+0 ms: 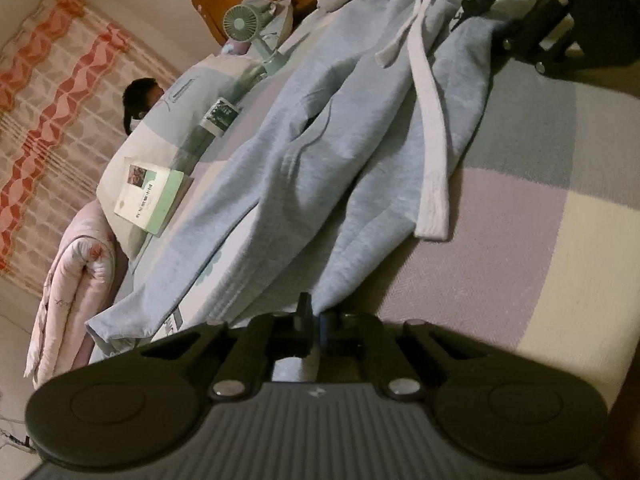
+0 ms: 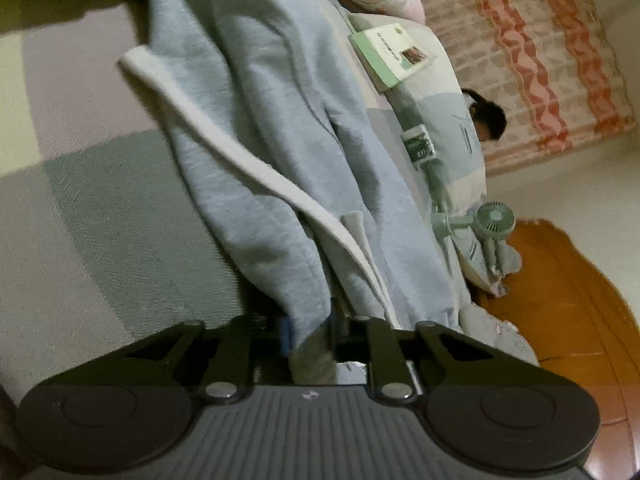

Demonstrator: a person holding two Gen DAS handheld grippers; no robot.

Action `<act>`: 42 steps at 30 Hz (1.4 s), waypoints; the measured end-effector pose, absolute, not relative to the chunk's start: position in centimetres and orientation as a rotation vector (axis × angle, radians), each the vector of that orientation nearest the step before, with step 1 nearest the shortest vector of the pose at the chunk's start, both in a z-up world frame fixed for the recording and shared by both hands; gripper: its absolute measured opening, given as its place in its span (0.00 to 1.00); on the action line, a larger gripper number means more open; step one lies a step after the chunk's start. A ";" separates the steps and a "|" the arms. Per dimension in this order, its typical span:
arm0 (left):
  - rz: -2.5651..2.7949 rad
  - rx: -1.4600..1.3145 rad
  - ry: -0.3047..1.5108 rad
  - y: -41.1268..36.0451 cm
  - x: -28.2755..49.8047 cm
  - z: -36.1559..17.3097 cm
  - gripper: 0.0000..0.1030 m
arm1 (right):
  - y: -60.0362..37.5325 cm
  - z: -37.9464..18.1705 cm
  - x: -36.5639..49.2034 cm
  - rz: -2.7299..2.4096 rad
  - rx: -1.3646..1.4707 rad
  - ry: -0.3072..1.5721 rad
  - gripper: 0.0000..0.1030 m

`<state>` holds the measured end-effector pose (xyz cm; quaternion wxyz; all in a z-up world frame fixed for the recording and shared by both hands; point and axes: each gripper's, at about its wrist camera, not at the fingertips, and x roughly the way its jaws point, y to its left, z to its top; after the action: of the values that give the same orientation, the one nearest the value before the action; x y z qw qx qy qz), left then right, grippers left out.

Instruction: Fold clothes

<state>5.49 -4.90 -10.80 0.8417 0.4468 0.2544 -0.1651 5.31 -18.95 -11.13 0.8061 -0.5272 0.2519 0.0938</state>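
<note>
Light blue sweatpants [image 1: 304, 152] with a white side stripe [image 1: 430, 120] lie stretched along the checked bed cover [image 1: 520, 184]. My left gripper [image 1: 312, 322] is shut on a leg end of the pants at the near edge. In the right wrist view the same pants [image 2: 260, 128] run away from my right gripper [image 2: 310, 332], which is shut on a bunch of fabric at the waist end, where the white stripe [image 2: 240, 160] arrives. The right gripper [image 1: 540, 20] also shows at the top right of the left view, by the white drawstring [image 1: 404, 28].
A green and white book [image 1: 150, 200] lies on a pillow [image 1: 168, 128] beside the pants, with a small green fan [image 1: 244, 24] farther along. A folded pink quilt [image 1: 72, 280] hangs at the bed's edge. Behind are a patterned curtain [image 2: 540, 60], a wooden headboard [image 2: 560, 300] and a person's head [image 2: 486, 118].
</note>
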 end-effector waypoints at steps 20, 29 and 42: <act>-0.504 0.862 0.614 -3.0 -1.1 -5.6 0.01 | -21.5 -7.0 -1.4 0.427 -1.070 0.652 0.18; -0.538 0.757 0.701 -2.0 -2.1 -6.4 0.13 | -21.8 -7.5 -2.1 0.470 -1.020 0.723 0.31; -0.181 0.373 0.781 10.5 -0.2 -3.0 0.30 | -26.9 -3.4 -2.8 0.332 -0.815 0.778 0.57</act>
<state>-0.17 10.48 -3.04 0.9039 0.1805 0.3778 -0.0876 -2.83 -26.89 -3.37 0.8323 -0.3845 0.3672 0.1568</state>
